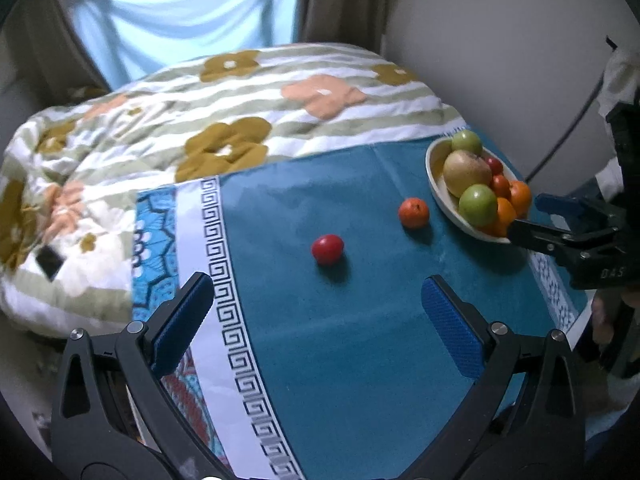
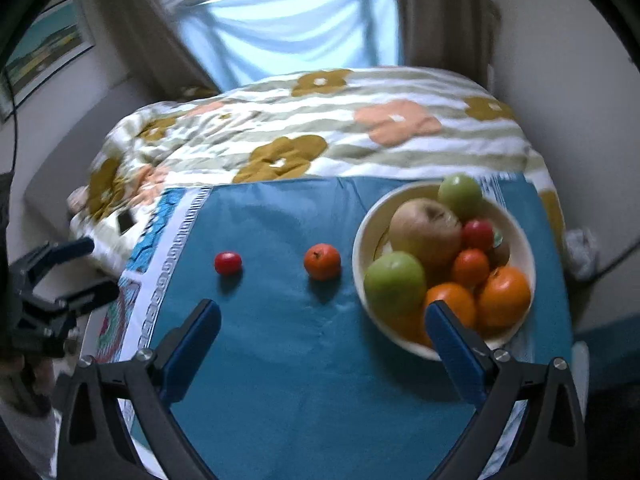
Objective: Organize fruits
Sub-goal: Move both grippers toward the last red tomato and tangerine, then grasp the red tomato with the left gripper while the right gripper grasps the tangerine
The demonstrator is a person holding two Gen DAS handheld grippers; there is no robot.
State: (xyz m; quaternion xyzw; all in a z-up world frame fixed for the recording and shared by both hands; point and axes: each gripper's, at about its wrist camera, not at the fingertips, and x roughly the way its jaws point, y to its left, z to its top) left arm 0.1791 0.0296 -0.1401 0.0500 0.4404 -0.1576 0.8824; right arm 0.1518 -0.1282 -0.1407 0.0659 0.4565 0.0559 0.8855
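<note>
A small red fruit [image 1: 327,249] [image 2: 227,263] and a small orange-red fruit [image 1: 413,212] [image 2: 322,262] lie loose on a teal cloth [image 1: 340,352] [image 2: 288,368]. A cream bowl [image 1: 431,168] [image 2: 360,248] on the cloth's right holds green apples, a brownish apple, small red fruits and oranges. My left gripper [image 1: 317,284] [image 2: 94,268] hovers open just short of the red fruit, nothing between its fingers. My right gripper [image 2: 322,308] [image 1: 536,216] is open and empty near the bowl's front rim, its right finger [image 2: 452,340] overlapping the bowl in the right wrist view.
A floral striped quilt [image 1: 224,120] [image 2: 320,136] is heaped behind the cloth. Beyond it is a window with a pale blue curtain [image 1: 192,12]. A white wall and a dark cable [image 1: 568,136] stand to the right; a framed picture [image 2: 44,52] hangs on the left wall.
</note>
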